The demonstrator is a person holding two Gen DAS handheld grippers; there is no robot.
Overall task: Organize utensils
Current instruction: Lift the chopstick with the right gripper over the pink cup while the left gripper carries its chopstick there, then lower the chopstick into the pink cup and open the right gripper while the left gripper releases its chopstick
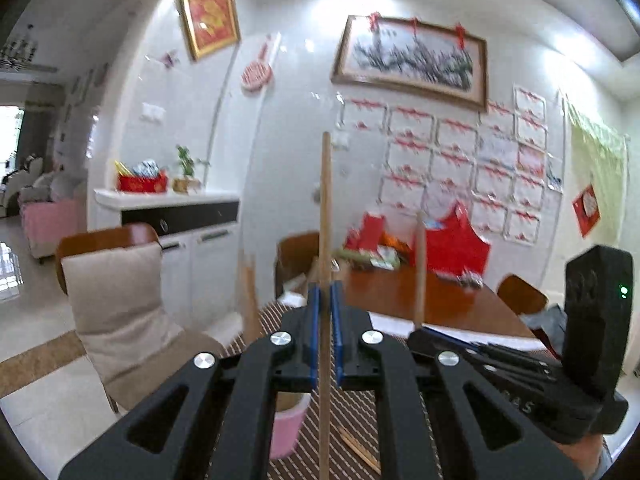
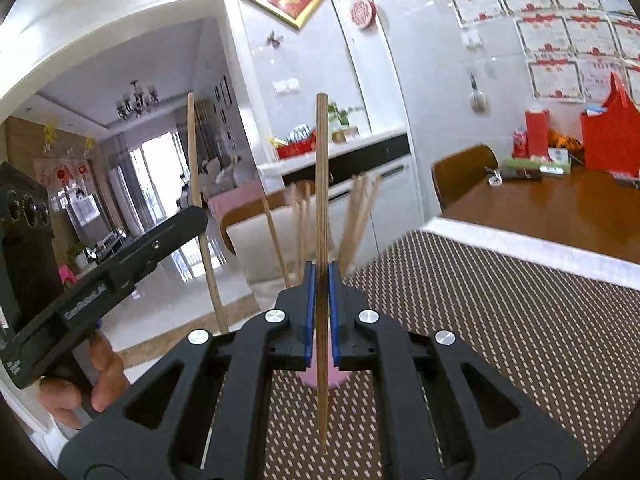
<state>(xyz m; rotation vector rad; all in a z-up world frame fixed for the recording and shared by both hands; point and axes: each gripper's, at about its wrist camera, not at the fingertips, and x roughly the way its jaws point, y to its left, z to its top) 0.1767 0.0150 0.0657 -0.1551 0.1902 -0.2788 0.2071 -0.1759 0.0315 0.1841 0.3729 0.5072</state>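
Blue-padded jaws of the left gripper clamp one chopstick at centre frame, its long axis vertical, tip upward. Below left of them sits the pink cup (partly hidden). Rightward, the right gripper pinches a second chopstick, equally upright. Lower each straight into the cup, releasing only once it is inside.

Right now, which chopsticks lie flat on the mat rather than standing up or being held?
The loose pair lying on the striped mat beside the pink cup. The others stand bunched in that cup, or are pinched upright, one in each tongs.
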